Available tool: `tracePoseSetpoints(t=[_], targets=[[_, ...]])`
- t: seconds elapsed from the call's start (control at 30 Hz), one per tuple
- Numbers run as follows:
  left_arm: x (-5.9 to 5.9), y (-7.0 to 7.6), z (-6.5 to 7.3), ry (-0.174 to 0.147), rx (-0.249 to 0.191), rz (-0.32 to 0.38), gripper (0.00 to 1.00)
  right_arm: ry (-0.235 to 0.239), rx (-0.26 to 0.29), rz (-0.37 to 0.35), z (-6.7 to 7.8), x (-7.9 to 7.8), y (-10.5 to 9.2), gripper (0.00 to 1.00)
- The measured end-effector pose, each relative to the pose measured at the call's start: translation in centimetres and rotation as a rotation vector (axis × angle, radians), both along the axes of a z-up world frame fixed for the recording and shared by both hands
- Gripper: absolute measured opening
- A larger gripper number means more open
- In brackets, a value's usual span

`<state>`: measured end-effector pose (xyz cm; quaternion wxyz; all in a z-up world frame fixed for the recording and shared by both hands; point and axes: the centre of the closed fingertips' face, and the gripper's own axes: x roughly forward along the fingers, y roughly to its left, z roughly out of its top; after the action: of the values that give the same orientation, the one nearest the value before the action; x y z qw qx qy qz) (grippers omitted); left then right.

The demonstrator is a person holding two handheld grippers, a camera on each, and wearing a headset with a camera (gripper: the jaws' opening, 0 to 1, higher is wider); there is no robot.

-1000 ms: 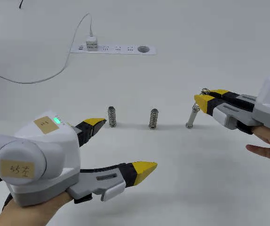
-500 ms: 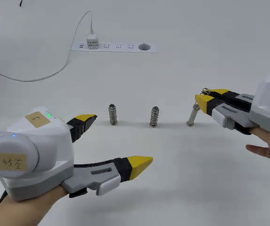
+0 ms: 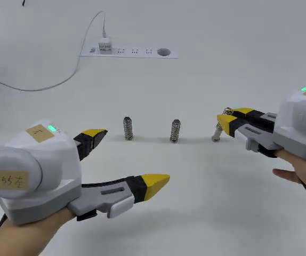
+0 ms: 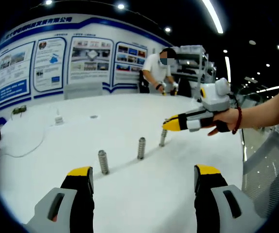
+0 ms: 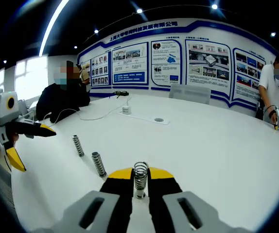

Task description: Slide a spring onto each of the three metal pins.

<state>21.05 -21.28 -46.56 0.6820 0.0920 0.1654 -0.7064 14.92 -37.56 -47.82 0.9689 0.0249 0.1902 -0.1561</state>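
Observation:
Two metal pins stand on the white table, each wearing a spring: the left one [image 3: 127,128] [image 4: 103,161] [image 5: 77,144] and the middle one [image 3: 175,130] [image 4: 141,147] [image 5: 98,164]. The third pin [image 3: 216,133] [image 4: 163,138] leans at the right. My right gripper [image 3: 224,118] [image 5: 140,175] is shut on the third spring [image 3: 227,111] [image 5: 140,176], holding it over that pin's top. My left gripper [image 3: 126,157] [image 4: 143,171] hovers wide open in front of the row, with nothing between its fingers.
A white power strip [image 3: 129,53] with a plugged-in charger [image 3: 105,46] and a cable [image 3: 62,82] lies at the back of the table. A person sits at the far edge [image 5: 64,97], and another stands beyond it [image 4: 159,73].
My right gripper has shifted slightly left and down with the spring, so its tips now cover the third pin's top. My left gripper has drifted a little back and left, still open.

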Motion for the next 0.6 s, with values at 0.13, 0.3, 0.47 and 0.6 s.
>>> tracePoseSetpoints(t=[0.13,0.3,0.47,0.6], targets=[[0.2,0.0,0.1,0.000,-0.001,0.004,0.87,0.020,0.012,0.001,-0.9,0.1,0.2,0.12],[0.4,0.1,-0.2,0.002,0.007,0.012,0.87,0.045,0.016,-0.001,-1.8,0.1,0.3,0.12],[0.6,0.3,-0.4,0.003,0.015,0.017,0.86,0.067,0.020,-0.004,-2.6,0.0,0.2,0.12],[0.7,0.4,-0.6,0.003,0.021,0.021,0.86,0.074,0.027,-0.008,-3.1,-0.1,0.2,0.12]])
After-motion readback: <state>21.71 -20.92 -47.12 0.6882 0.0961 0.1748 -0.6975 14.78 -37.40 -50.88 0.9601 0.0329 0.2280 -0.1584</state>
